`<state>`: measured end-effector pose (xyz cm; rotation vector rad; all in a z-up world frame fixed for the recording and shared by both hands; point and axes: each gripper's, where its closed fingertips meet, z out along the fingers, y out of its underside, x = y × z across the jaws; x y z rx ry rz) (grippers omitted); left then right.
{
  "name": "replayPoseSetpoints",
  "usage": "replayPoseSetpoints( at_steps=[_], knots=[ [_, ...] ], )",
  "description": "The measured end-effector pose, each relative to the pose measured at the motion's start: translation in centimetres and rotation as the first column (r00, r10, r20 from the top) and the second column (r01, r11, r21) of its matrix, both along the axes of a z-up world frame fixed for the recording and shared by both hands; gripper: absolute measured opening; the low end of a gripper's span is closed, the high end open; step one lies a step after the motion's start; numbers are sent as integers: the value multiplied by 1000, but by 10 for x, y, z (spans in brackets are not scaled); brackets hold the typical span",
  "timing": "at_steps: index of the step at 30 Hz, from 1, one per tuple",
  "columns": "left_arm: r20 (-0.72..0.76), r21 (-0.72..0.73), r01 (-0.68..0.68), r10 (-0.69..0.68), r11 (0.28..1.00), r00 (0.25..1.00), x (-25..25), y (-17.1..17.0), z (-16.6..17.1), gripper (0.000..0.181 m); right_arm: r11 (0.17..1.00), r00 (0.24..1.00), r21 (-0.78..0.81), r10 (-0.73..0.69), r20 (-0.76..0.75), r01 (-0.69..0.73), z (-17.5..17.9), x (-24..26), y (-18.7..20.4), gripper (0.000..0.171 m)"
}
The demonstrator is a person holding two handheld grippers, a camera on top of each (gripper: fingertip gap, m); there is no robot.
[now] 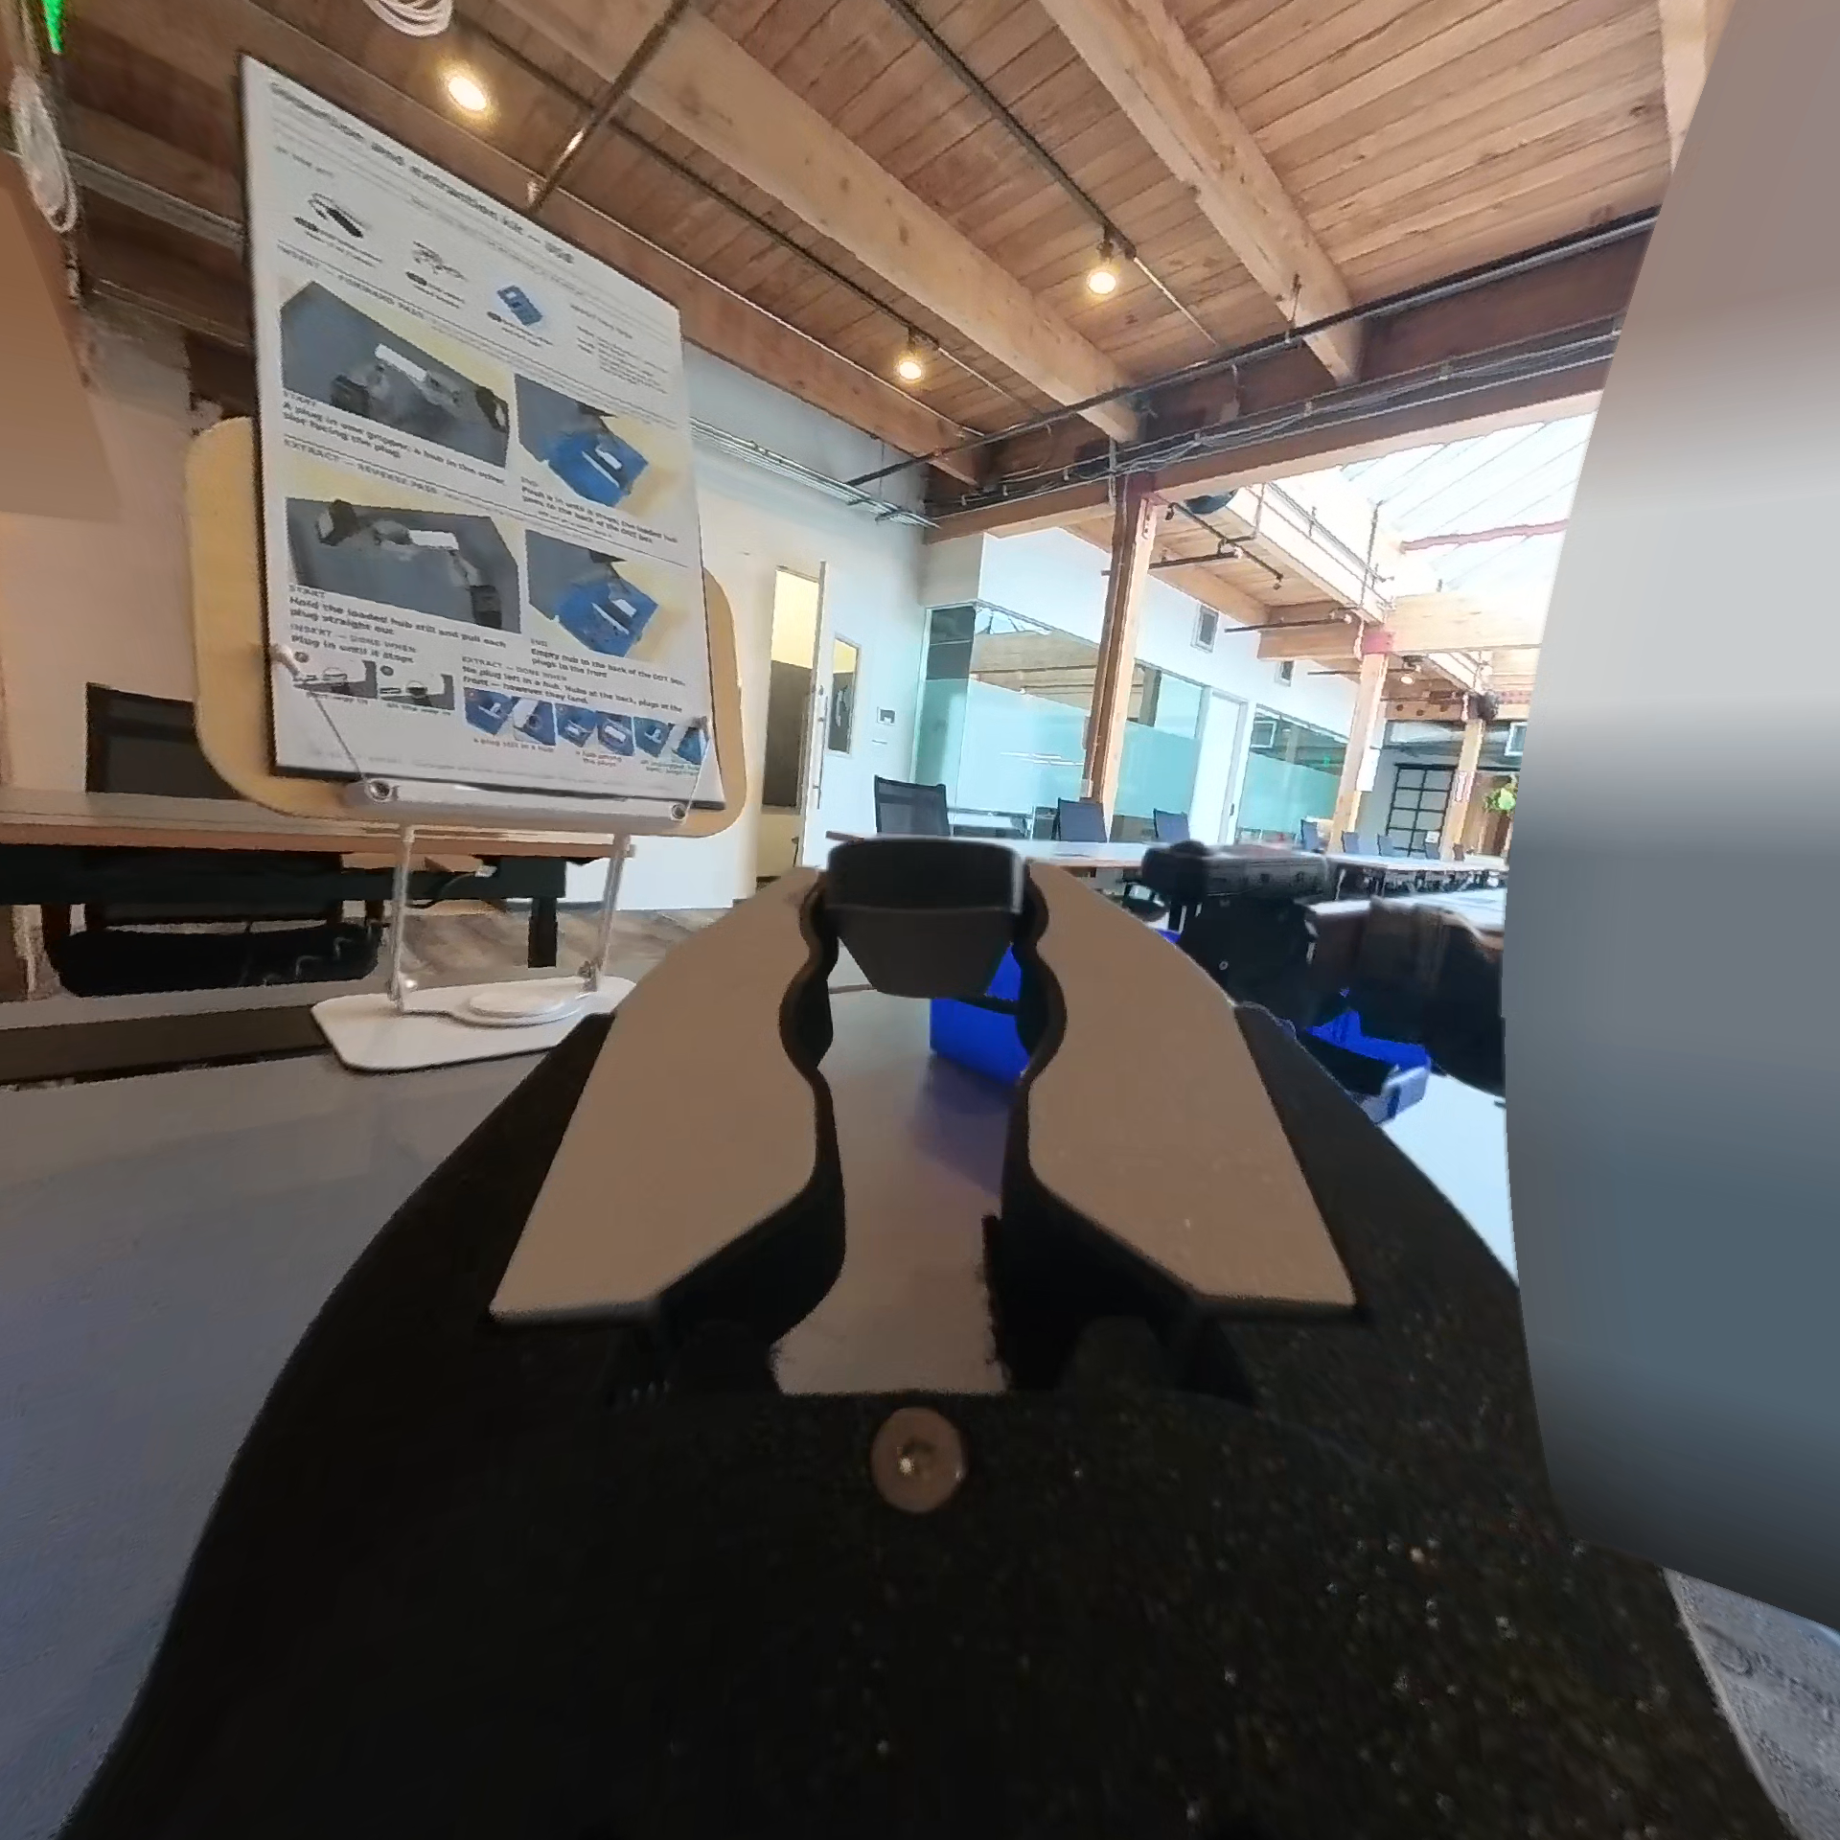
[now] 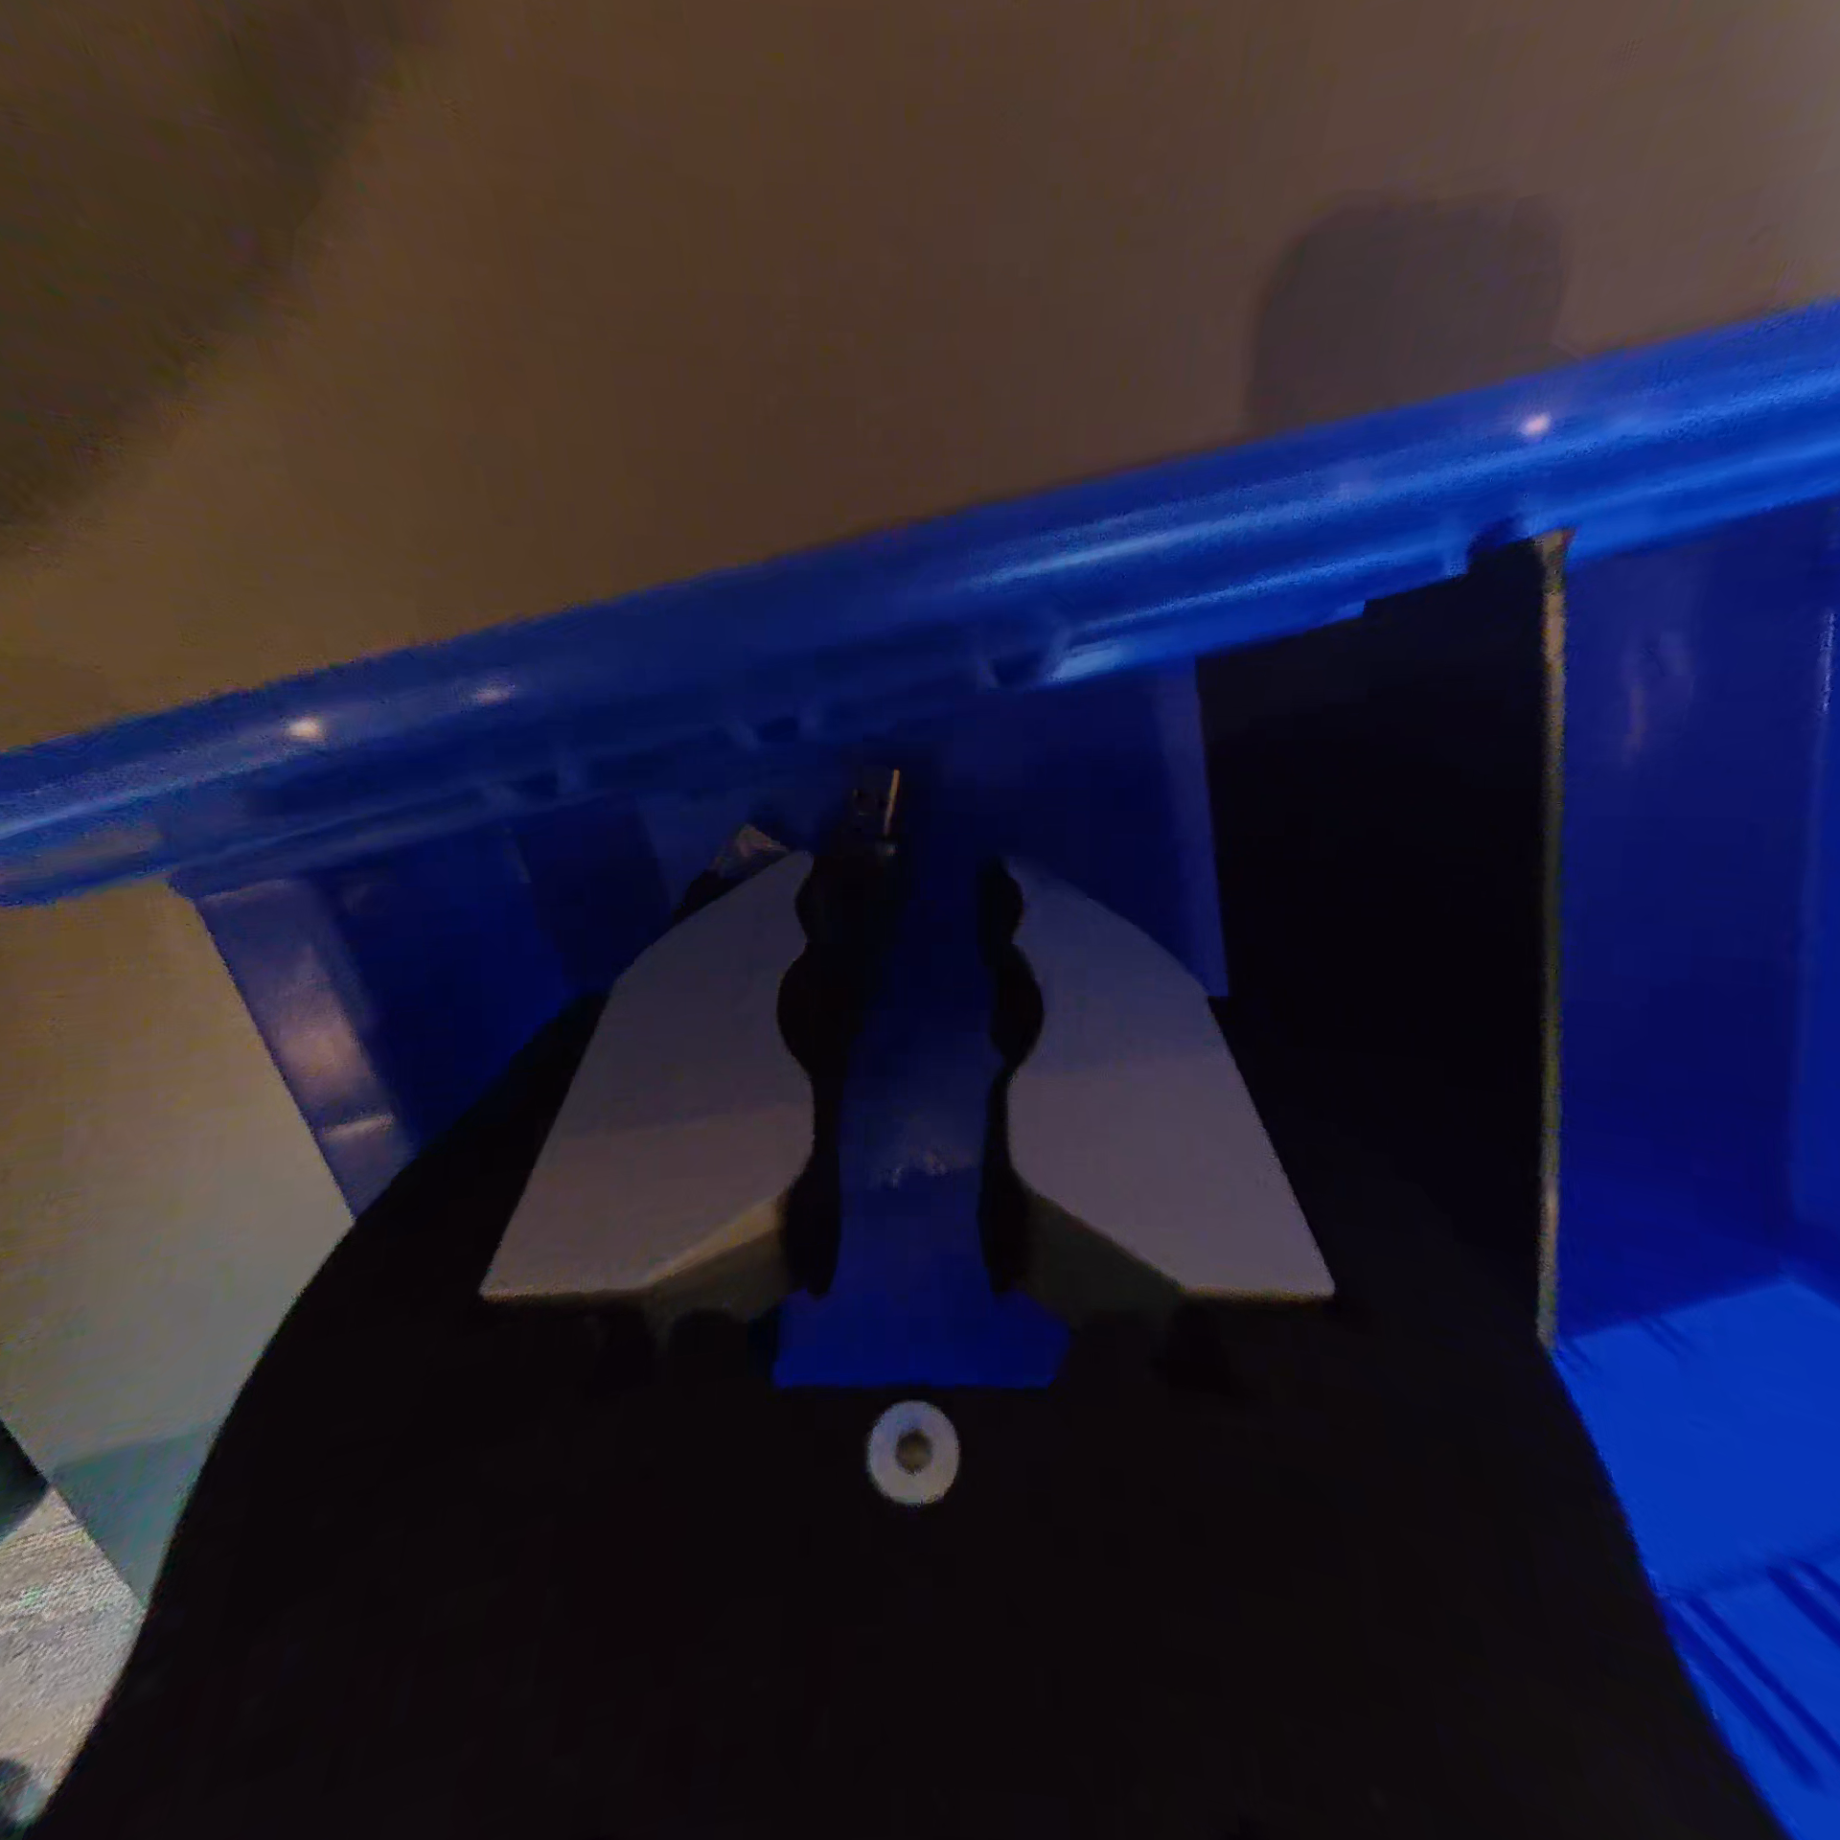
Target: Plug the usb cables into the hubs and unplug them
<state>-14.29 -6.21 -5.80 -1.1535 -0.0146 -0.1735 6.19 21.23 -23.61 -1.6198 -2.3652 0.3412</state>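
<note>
My left gripper (image 1: 926, 901) is shut on a dark grey hub (image 1: 921, 931), held end-on between the fingertips above the dark table (image 1: 199, 1245). My right gripper (image 2: 911, 866) points down into a blue bin (image 2: 996, 597), its jaws a little apart with the blue wall showing between them. A small dark usb plug with a metal tip (image 2: 881, 806) lies against the bin wall just past the left fingertip (image 2: 826, 886); it is blurred and I cannot tell whether it touches the pad. In the left wrist view, the right gripper (image 1: 1235, 881) shows over the blue bin (image 1: 971, 1035).
An instruction sheet on a white stand (image 1: 478, 448) stands at the table's far left. A black divider (image 2: 1374, 896) splits the bin, with another blue compartment (image 2: 1693, 1294) to its right. A gloved hand (image 1: 1414, 956) holds the right gripper. Left tips to right tips: about 40 centimetres.
</note>
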Motion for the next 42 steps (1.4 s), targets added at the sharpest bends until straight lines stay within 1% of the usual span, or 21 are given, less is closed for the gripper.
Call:
replayPoseSetpoints(
  at_steps=[3,8,9,12,14,16,17,19,21,22,23,25,28,31,33,35,36,38,40,41,42],
  knots=[
    [-33,-6,20,-20,1000,999,8,5,2,34,1000,1000,6,-3,2,3,0,-1,0,32],
    [-24,-15,28,-29,999,999,8,8,1,34,1000,1000,19,-9,-24,10,-4,-3,-5,23],
    [-22,-28,30,-31,999,999,8,10,-2,34,1000,999,26,-12,-36,13,-3,-3,-5,23],
    [-28,-71,38,-40,997,999,8,15,-11,33,995,994,49,-87,-65,90,8,4,6,63],
    [-33,-89,59,-62,994,998,9,17,-14,34,983,970,64,-157,-187,171,37,5,14,64],
    [-29,-90,89,-92,992,995,12,17,-12,33,974,902,65,-172,-395,215,84,-2,8,63],
    [-22,-86,108,-110,990,994,13,18,-9,33,980,846,65,-130,-517,191,112,-9,-7,62],
    [9,-66,154,-154,986,988,15,19,-2,33,995,691,82,21,-722,55,161,-27,-61,55],
    [52,-27,230,-229,973,972,22,19,9,33,985,555,131,171,-814,-111,183,-44,-128,52],
    [71,4,278,-278,960,958,27,17,15,34,975,517,146,214,-829,-169,184,-54,-155,53],
    [86,43,329,-331,943,940,32,13,21,34,966,509,123,225,-831,-226,180,-64,-179,57],
    [107,107,421,-431,901,896,44,4,29,33,942,546,-23,174,-819,-335,171,-81,-213,71],
    [98,120,499,-510,859,855,60,-5,28,34,843,619,-254,115,-777,-475,161,-94,-244,78],
    [86,121,529,-540,840,838,64,-12,22,34,772,665,-322,169,-727,-548,146,-96,-266,76],
    [79,115,536,-546,836,834,64,-16,19,34,730,662,-346,191,-725,-589,144,-94,-276,74],
    [61,101,529,-536,842,842,61,-18,16,34,692,652,-379,175,-737,-615,149,-89,-276,72],
    [58,101,527,-534,844,843,59,-19,17,34,682,646,-394,152,-748,-616,153,-88,-271,72],
    [48,93,526,-531,846,846,58,-20,16,34,682,628,-429,57,-776,-592,164,-94,-260,61],
    [28,62,536,-539,842,842,63,-18,11,34,691,633,-461,-7,-774,-556,166,-101,-254,56],
    [17,39,536,-536,844,844,67,-15,7,34,715,653,-454,4,-758,-532,159,-106,-253,57],
    [12,25,537,-538,843,843,71,-12,3,34,740,676,-430,46,-735,-517,147,-108,-257,61]
  ],
)
